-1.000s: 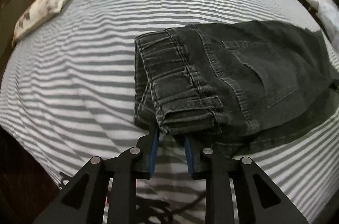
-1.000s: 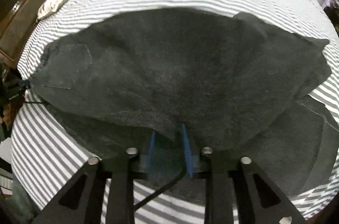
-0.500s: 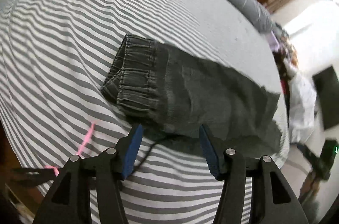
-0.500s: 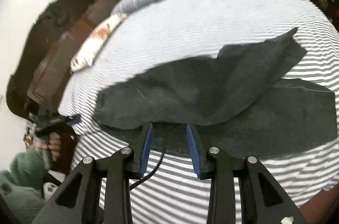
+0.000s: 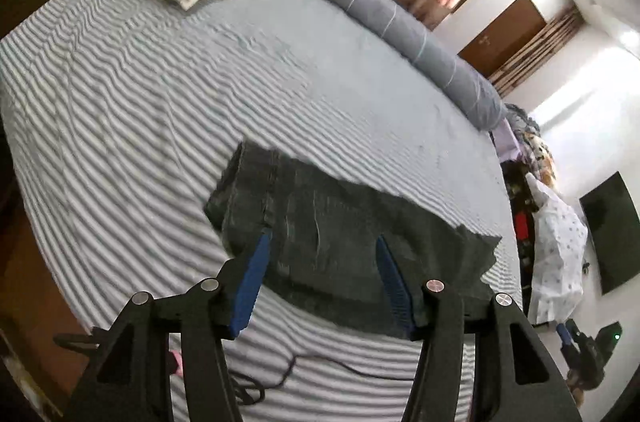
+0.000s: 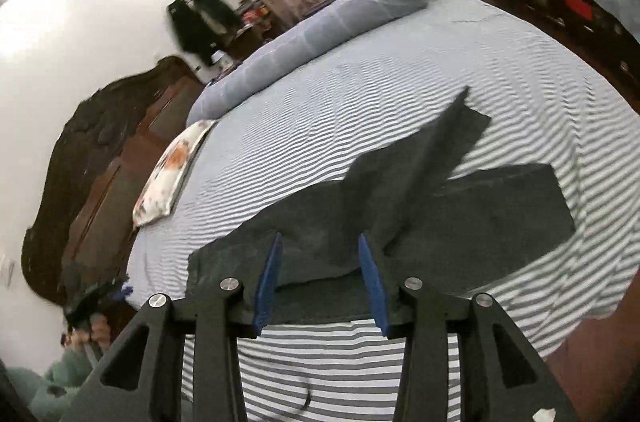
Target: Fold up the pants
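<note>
My left gripper (image 5: 322, 254) hangs wide open and empty. My right gripper (image 6: 318, 254) has just been opening, nothing between its jaws. The pants (image 5: 340, 222) lie folded on the bed's (image 5: 160, 102) near edge.

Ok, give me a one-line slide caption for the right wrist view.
Open right gripper above dark pants lying folded lengthwise on the striped bed, legs not quite aligned.

Matt dark denim pants (image 5: 352, 254) lie on a soft striped cotton sheet (image 5: 140, 126).
</note>
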